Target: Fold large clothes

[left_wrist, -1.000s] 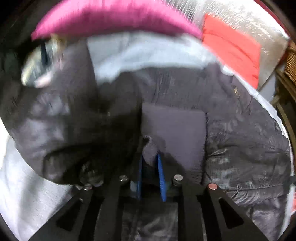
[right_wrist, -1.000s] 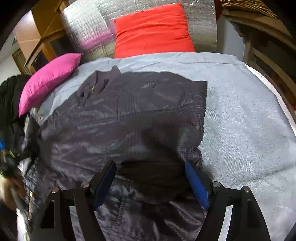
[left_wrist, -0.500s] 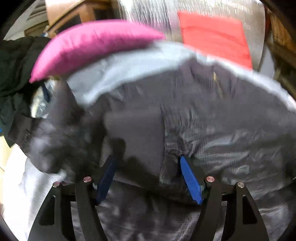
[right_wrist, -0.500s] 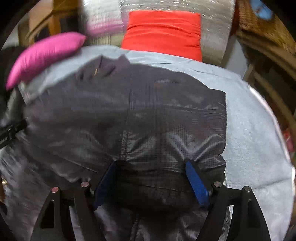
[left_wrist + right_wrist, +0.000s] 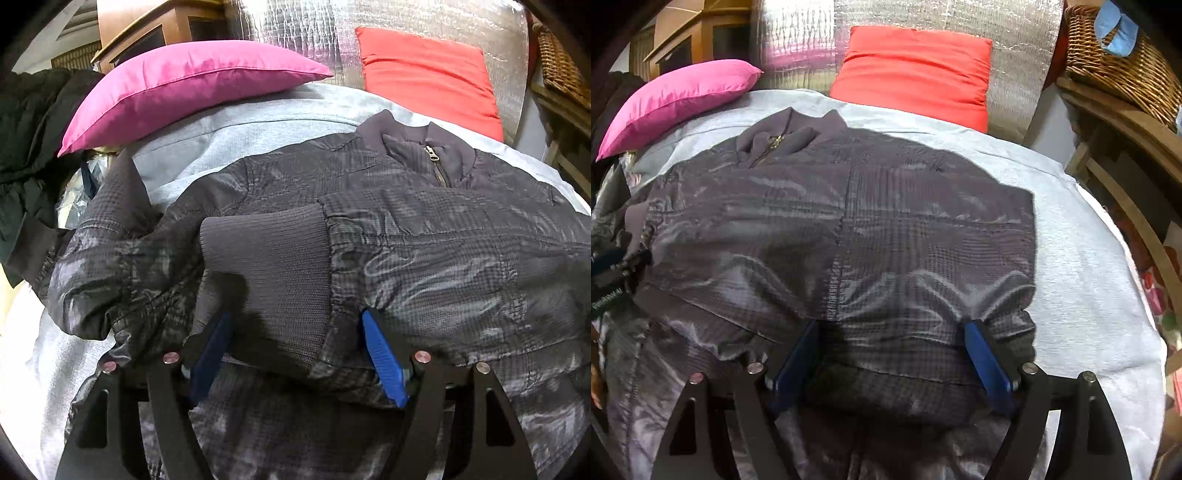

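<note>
Left tool (image 5: pixel 295 354) having let go of the ribbed cuff (image 5: pixel 266 266), now gaping wide; sleeve lying across the jacket (image 5: pixel 842 236) just ahead, tucked inward to narrow it; right tool (image 5: pixel 890 358) also spread, hovering over the hem on the bed (image 5: pixel 1089 277).

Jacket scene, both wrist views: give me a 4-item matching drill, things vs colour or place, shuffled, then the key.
Things
1. jacket
2. cuff
3. flat pillow
4. upright pillow

Colour or place
A. red, leaning on the silver foil sheet
B. ribbed knit, lying between the open fingers of the left gripper
C. pink, at the left end of the grey sheet
D. dark grey, zipped, spread over the grey sheet

Pairs: 1-D, 2-B, 3-C, 4-A
</note>
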{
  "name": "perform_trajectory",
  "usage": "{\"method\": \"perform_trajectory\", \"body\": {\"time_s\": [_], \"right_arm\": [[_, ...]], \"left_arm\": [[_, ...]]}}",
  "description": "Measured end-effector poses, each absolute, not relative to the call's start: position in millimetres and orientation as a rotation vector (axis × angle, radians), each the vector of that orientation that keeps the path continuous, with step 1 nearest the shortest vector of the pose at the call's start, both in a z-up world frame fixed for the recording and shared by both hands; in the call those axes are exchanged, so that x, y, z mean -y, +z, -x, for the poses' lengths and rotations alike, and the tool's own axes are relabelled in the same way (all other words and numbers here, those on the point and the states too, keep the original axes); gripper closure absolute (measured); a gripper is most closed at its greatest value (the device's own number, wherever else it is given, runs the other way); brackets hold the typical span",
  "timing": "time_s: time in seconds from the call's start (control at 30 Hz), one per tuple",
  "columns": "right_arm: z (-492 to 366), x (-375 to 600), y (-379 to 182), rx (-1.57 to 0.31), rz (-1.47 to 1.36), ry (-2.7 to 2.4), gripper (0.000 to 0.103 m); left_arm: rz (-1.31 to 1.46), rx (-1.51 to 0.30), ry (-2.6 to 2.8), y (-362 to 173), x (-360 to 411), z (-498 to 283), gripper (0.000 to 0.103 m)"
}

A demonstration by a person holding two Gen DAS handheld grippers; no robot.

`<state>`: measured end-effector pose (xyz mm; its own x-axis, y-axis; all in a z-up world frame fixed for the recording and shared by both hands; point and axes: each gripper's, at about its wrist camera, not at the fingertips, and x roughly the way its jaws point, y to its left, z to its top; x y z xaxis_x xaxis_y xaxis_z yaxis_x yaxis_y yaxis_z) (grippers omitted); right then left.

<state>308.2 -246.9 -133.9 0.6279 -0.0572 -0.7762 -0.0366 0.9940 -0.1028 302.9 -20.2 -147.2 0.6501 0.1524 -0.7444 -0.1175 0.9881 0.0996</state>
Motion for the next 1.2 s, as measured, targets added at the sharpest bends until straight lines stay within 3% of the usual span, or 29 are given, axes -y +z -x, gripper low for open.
{"method": "perform_trajectory", "body": {"time_s": [0.1, 0.2, 0.3, 0.47, 0.6, 0.73, 0.87, 1.0, 1.07, 1.1, 1.2], "right_arm": [[-298, 248, -113, -0.812, 0.057, -0.010, 0.019], [-314, 243, -145, -0.963, 0.118, -0.001, 0.011], [-303, 241, -134, -0.902, 0.109, -0.014, 0.011], [-263, 235, -104, -0.785, 0.048, 0.049, 0.011], [-240, 212, -115, -0.823, 0.091, 0.110, 0.011], [-227, 186, -121, -0.845, 0.143, 0.148, 0.011], [-226, 140, -102, -0.840, 0.179, 0.230, 0.011], [-230, 81, -70, -0.838, 0.162, 0.350, 0.011], [-236, 39, -51, -0.843, 0.133, 0.430, 0.011], [-240, 20, -45, -0.846, 0.123, 0.459, 0.011], [-250, -52, -29, -0.864, 0.111, 0.566, 0.011]], "left_arm": [[-0.050, -0.847, 0.158, -148, 21, -303, 0.027], [-0.043, -0.862, 0.140, -144, 20, -303, 0.027], [0.057, -0.870, 0.056, -123, -1, -293, 0.027], [0.269, -0.730, 0.046, -80, -86, -248, 0.020], [0.405, -0.632, 0.242, -73, -192, -206, 0.019], [0.522, -0.589, 0.584, -93, -298, -168, 0.018], [0.420, -0.633, 0.932, -120, -372, -148, 0.018], [0.451, -0.673, 0.881, -161, -404, -147, 0.017], [0.531, -0.798, 0.831, -192, -417, -156, 0.010], [0.521, -0.777, 0.815, -190, -417, -158, 0.003], [0.488, -0.789, 0.789, -193, -413, -168, 0.000]]}}
